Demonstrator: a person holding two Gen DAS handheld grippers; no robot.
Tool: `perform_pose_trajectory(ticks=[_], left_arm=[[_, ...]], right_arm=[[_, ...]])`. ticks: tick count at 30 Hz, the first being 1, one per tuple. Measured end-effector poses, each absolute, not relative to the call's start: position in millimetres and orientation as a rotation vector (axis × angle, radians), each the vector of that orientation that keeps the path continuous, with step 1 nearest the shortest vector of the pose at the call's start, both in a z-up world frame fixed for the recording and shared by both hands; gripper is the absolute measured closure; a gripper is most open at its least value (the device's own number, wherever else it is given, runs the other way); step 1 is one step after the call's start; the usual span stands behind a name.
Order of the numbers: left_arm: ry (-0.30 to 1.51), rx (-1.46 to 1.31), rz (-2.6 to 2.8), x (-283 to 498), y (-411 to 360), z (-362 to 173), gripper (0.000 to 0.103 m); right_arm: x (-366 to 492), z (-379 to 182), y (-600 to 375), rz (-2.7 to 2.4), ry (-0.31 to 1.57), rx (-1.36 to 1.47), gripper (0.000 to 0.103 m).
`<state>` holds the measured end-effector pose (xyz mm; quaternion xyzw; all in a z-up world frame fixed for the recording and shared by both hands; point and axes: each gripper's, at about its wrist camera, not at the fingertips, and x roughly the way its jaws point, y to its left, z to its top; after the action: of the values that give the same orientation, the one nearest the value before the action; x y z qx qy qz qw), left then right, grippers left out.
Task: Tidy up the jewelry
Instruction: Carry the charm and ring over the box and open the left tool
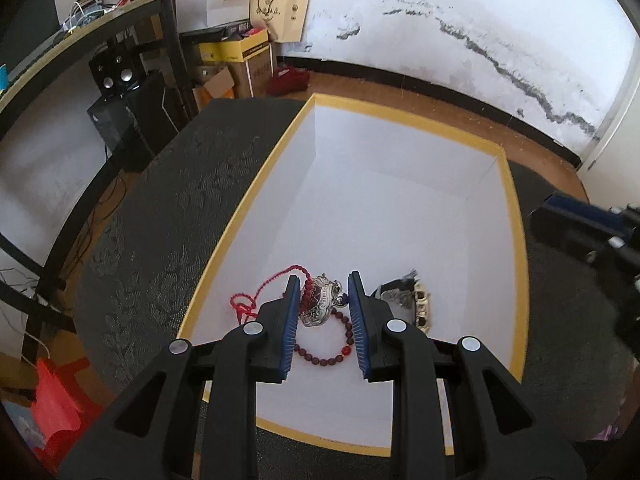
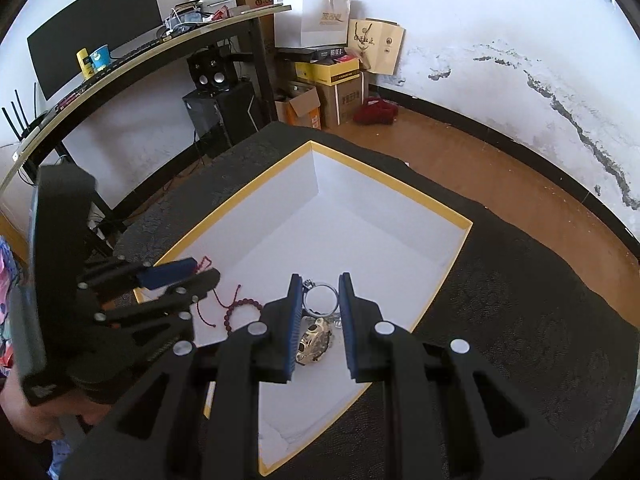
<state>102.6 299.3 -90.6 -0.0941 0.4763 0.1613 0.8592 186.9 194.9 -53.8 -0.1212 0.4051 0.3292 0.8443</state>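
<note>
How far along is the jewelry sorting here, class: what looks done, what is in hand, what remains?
Done: a red bead bracelet, a silver lock pendant on a red cord, and a watch already lie inside the yellow-rimmed box. In hand: the right gripper frames a silver ring, while the left gripper straddles the pendant, jaws apart. Left: I cannot see any jewelry outside the box.

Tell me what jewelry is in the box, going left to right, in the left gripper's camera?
red cord → silver pendant → watch. The dark bead bracelet lies under the pendant, so I skip it.
</note>
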Motion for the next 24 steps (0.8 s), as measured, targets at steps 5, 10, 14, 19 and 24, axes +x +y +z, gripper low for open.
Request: perform_pose_trajectory(ticks=[5,10,14,19,24], left_arm=[[1.022,-0.197,0.346,104,301,-102,0.079],[1.039,-0.191,0.346,108,301,-109,0.078],[1.047,-0.199,0.348,110,302,-114,0.078],[1.062,-0.221,0.344,112,306,-118,0.058],[1.024,-0.164,0.360,107,299,-108,0.016]], right_arm=[[190,-61,197,0.690,0.870,-0.264,0.084],[190,-65,200,0.688,0.878,-0.275,0.084],[191,-67,200,0.686,0.881,-0.276,0.084],[192,-65,197,0.683,0.876,-0.270,0.084],[191,-64,195,0.683,0.871,-0.262,0.084]])
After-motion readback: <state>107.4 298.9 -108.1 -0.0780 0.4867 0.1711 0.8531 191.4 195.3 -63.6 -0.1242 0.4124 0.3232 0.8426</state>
